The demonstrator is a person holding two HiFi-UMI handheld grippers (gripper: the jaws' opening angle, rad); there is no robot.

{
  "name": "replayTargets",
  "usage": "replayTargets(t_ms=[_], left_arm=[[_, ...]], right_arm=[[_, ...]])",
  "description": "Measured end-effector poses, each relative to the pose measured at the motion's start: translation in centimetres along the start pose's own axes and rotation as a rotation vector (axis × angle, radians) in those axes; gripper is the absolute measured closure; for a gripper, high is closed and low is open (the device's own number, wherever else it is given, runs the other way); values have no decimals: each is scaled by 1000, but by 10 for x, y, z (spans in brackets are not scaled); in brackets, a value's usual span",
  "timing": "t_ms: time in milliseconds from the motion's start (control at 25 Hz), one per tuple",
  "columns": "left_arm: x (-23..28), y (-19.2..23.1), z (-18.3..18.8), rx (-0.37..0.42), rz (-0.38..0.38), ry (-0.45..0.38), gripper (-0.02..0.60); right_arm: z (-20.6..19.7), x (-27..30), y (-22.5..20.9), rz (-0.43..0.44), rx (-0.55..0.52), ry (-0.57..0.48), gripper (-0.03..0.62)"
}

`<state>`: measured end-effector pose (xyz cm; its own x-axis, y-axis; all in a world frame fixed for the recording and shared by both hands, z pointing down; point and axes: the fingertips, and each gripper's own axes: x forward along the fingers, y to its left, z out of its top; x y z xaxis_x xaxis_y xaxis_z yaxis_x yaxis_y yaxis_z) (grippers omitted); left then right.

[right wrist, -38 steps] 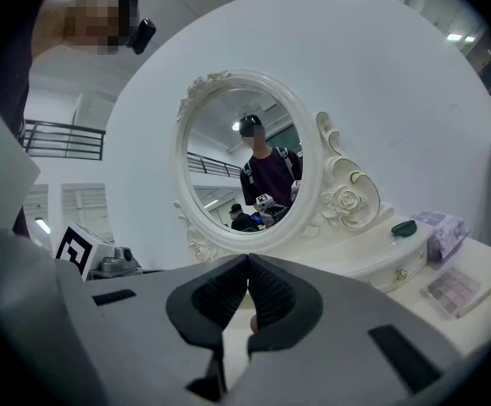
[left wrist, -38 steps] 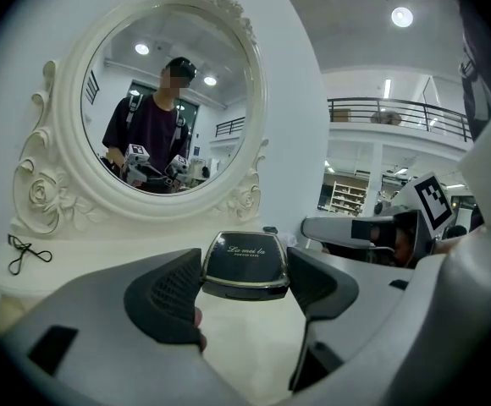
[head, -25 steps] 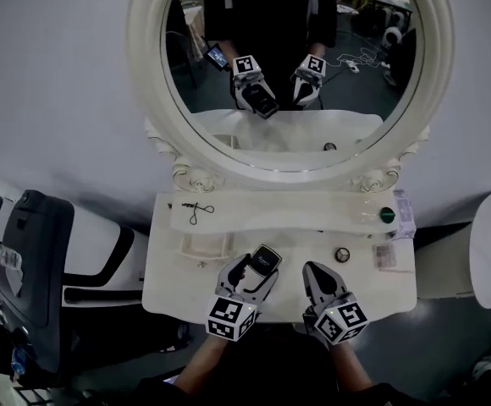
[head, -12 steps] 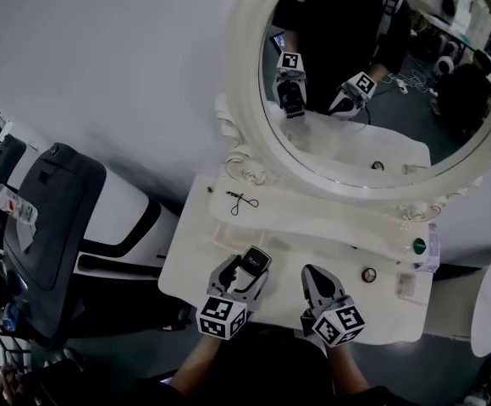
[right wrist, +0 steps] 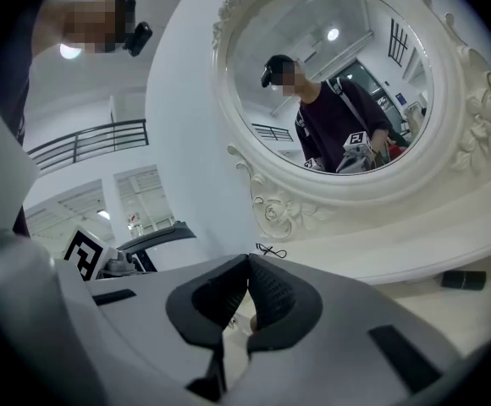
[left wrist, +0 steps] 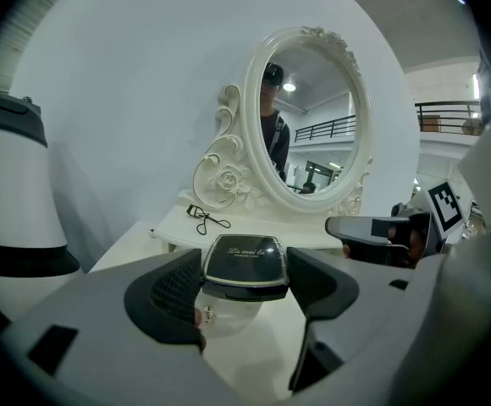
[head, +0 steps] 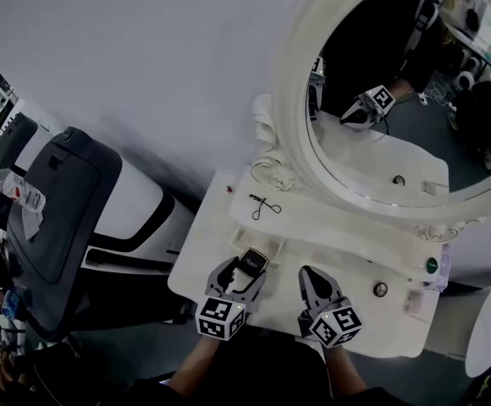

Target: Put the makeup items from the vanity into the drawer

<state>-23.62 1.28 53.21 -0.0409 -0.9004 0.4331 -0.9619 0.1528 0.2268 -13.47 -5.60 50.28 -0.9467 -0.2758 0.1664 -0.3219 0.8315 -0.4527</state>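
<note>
Compact, black with a glossy lid, sits clamped between the pads of the left gripper, in the lower centre of the head view over the front left part of the vanity. The right gripper beside it is closed on nothing. Over the last second the view has swung left, pushing the mirror to the upper right, while the grip has held. This looks like a carry toward the drawer, which I cannot pick out. At least 3 items remain: eyelash curler, small round jar, green-capped pot.
</note>
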Motion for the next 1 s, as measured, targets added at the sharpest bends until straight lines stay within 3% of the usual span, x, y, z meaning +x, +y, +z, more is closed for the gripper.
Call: replayTargets(t_ms=[360,1000], left_arm=[[17,31,-6,-13,30,70,264],[60,47,-30,24,33,291,264]], right_arm=[[-8,34,3,8,10,28,571],[-14,58,-12,-20,35,62,571]])
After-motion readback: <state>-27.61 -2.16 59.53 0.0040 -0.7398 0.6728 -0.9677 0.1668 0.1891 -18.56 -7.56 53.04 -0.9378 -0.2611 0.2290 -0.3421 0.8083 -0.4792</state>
